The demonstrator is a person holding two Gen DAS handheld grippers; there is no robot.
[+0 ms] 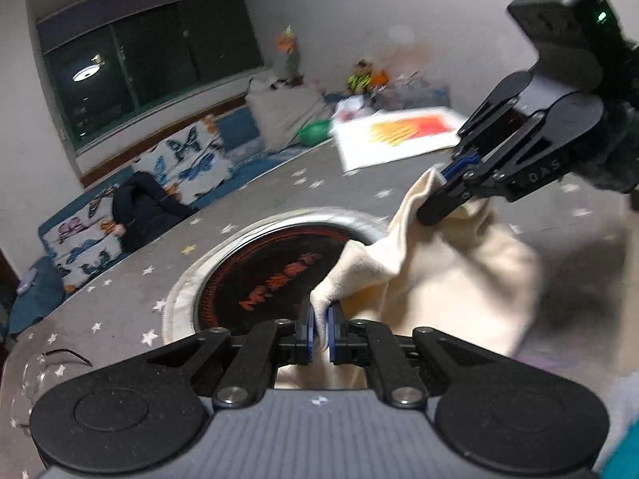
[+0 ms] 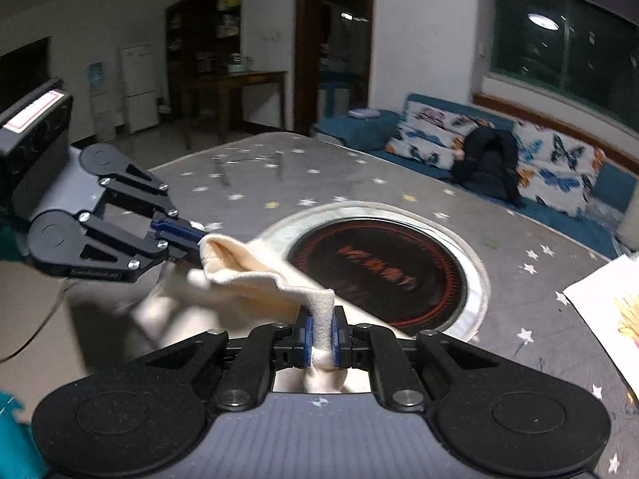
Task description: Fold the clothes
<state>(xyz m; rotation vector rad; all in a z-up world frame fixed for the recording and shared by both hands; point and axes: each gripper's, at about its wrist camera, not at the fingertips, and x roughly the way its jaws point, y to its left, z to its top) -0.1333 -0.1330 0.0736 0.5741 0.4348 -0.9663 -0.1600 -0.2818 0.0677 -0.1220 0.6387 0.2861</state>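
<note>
A cream cloth garment (image 1: 451, 267) hangs between my two grippers above the grey star-patterned table. My left gripper (image 1: 319, 329) is shut on one corner of it. My right gripper (image 1: 439, 183) comes in from the upper right and is shut on another corner. In the right wrist view the right gripper (image 2: 320, 335) pinches the cream cloth (image 2: 247, 275), and the left gripper (image 2: 195, 241) holds the far corner at the left. The cloth's top edge is stretched between them and the rest droops below.
A round black cooktop (image 1: 271, 275) with orange markings and a metal rim sits in the grey table (image 1: 120, 303). A white garment with an orange print (image 1: 399, 135) lies at the far side. A butterfly-print sofa (image 2: 519, 159) stands behind the table.
</note>
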